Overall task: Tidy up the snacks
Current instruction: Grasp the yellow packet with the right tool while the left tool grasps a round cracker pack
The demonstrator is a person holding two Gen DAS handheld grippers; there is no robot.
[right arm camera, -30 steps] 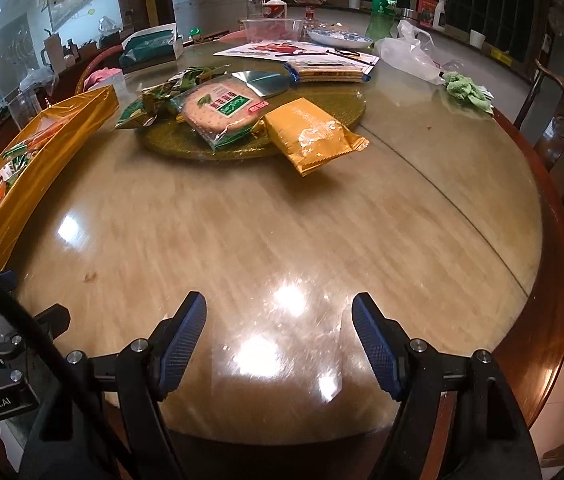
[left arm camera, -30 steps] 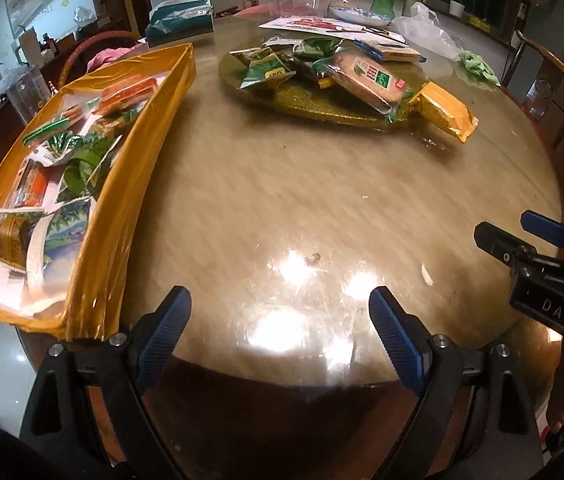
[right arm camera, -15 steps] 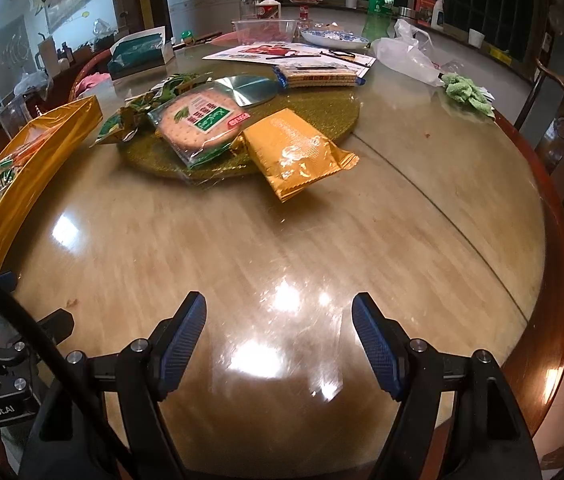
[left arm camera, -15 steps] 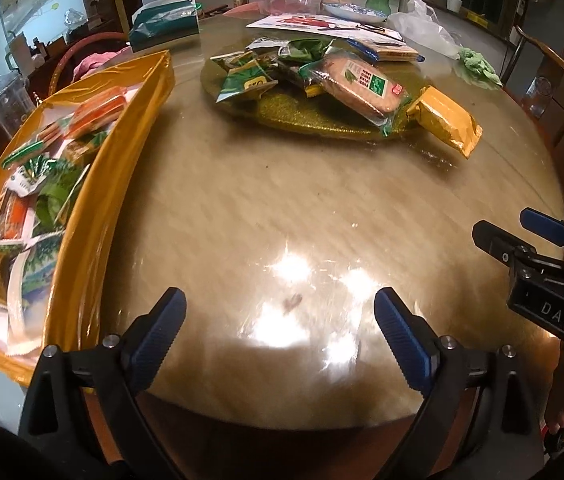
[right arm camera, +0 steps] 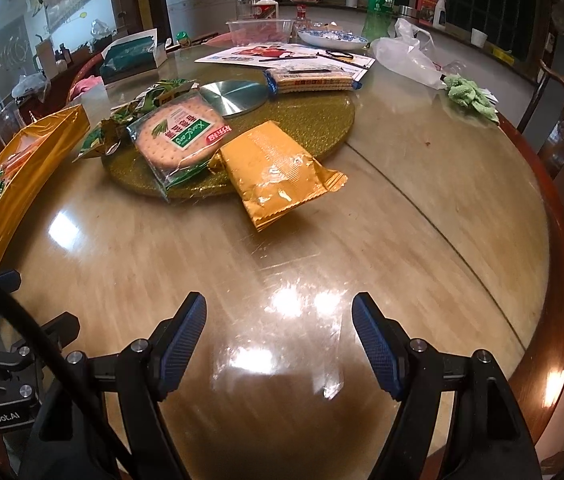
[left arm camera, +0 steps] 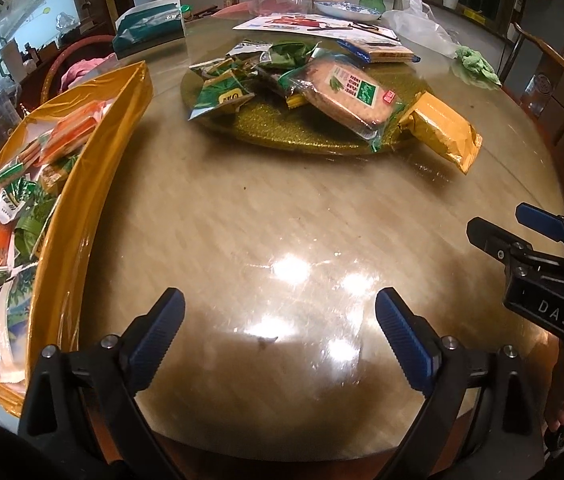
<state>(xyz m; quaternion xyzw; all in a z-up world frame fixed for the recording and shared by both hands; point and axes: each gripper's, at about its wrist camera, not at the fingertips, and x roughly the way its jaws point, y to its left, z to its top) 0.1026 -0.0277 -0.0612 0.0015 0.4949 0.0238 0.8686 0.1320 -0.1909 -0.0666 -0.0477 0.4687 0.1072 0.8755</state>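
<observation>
While your left gripper [left arm camera: 277,320] and right gripper [right arm camera: 279,328] gape empty, the long yellow box [left arm camera: 93,184] at left holds packets, and snack packets [left arm camera: 342,88] remain on the round green mat [left arm camera: 282,136] in mid-frame.

A green bottle [right arm camera: 378,2], blue-patterned plate [right arm camera: 332,38], white plastic bag [right arm camera: 406,58] and green cloth [right arm camera: 470,96] sit at the table's far side.

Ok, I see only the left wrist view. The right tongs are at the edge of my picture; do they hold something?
Observer: No. The right tongs stand open over the glossy round table, with nothing between them.
Operator: And is anything hidden behind the clear pack of round biscuits?
Observer: Yes, a round silver metal disc lies on the gold glitter turntable, just behind that pack.
</observation>
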